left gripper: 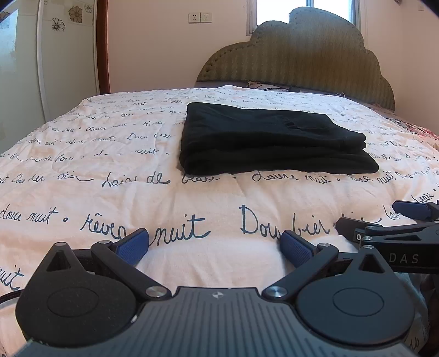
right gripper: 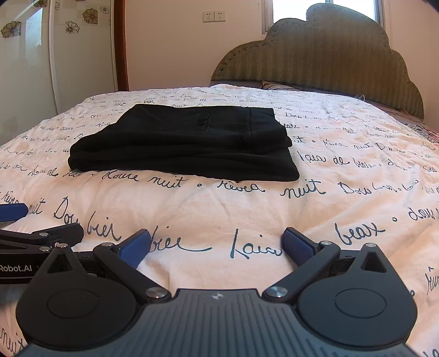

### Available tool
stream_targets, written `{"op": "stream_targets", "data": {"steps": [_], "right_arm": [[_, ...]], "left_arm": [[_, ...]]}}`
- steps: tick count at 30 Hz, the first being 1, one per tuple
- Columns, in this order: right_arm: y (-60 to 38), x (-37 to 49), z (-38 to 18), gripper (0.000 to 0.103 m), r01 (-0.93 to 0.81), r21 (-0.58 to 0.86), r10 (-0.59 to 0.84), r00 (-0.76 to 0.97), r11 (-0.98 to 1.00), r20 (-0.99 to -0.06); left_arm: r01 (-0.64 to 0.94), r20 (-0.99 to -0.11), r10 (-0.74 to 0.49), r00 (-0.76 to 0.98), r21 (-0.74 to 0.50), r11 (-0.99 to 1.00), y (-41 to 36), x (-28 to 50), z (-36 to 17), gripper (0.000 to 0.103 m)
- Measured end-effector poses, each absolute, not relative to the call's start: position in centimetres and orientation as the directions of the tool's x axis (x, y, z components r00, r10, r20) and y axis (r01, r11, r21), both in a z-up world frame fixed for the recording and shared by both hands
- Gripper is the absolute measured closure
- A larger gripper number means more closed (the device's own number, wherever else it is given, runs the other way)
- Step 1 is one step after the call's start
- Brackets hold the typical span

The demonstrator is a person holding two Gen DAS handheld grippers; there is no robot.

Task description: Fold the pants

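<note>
Black pants [left gripper: 274, 142] lie folded in a compact stack on the bedspread [left gripper: 192, 208]. My left gripper [left gripper: 215, 245] and right gripper [right gripper: 215, 245] are spread, empty, well apart from them. Folding appears complete.

I see the right gripper [left gripper: 384, 222] cut by the picture edge; the pillow [left gripper: 263, 85] hides behind the bedcover [left gripper: 109, 153].

Bright daylight from the overexposed window [left gripper: 307, 11] behind the headboard; sharp frames, fisheye-curved, vignetted corners.
</note>
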State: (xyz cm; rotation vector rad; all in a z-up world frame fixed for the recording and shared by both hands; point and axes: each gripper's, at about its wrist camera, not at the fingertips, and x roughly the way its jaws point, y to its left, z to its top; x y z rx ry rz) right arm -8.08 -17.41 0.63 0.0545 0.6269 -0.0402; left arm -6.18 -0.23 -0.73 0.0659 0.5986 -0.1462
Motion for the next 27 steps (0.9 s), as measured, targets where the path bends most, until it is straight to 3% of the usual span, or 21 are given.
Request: {"op": "stream_targets", "data": {"steps": [27], "right_arm": [[-17.31, -8.11, 0.63, 0.000, 0.055, 0.038, -0.022, 0.809, 0.998, -0.588]], "left_arm": [[0.159, -0.571, -0.119, 0.812, 0.020, 0.987, -0.27, -6.08, -0.74, 0.000]]}}
